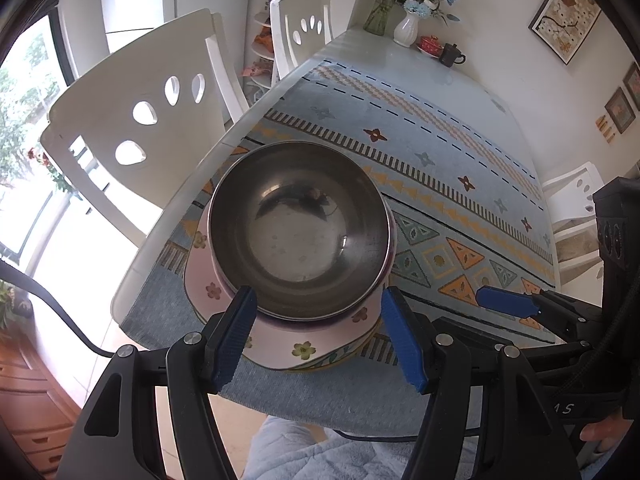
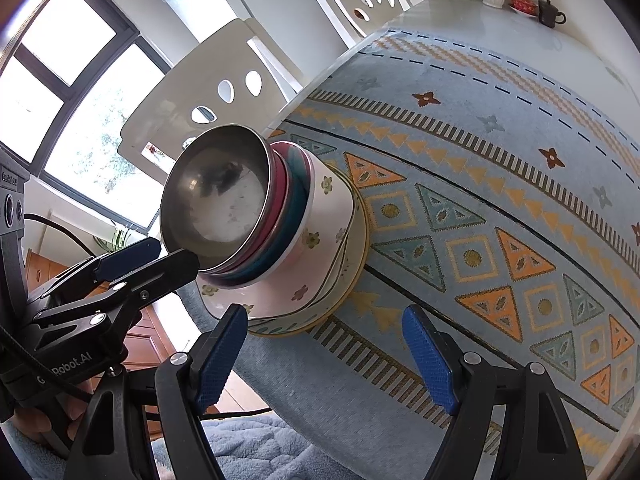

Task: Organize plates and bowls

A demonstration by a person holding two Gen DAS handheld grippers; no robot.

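A steel bowl (image 1: 300, 228) tops a stack of bowls near the table's front left corner. Under it are red and teal bowls (image 2: 290, 200), then a white flowered bowl (image 2: 320, 236), all resting on flowered plates (image 2: 352, 280). My left gripper (image 1: 316, 336) is open, its blue fingers either side of the stack's near edge, not closed on it. It also shows in the right wrist view (image 2: 160, 258), by the steel bowl's rim (image 2: 208, 268). My right gripper (image 2: 320, 356) is open and empty, just right of the stack above the patterned cloth.
A blue patterned cloth (image 1: 460, 184) covers the white table (image 1: 400, 56). Vases (image 1: 406, 28), a red cup (image 1: 430, 45) and a dark teapot (image 1: 452, 55) stand at the far end. White chairs (image 1: 132, 128) stand along the left side; one is at the right (image 1: 572, 204).
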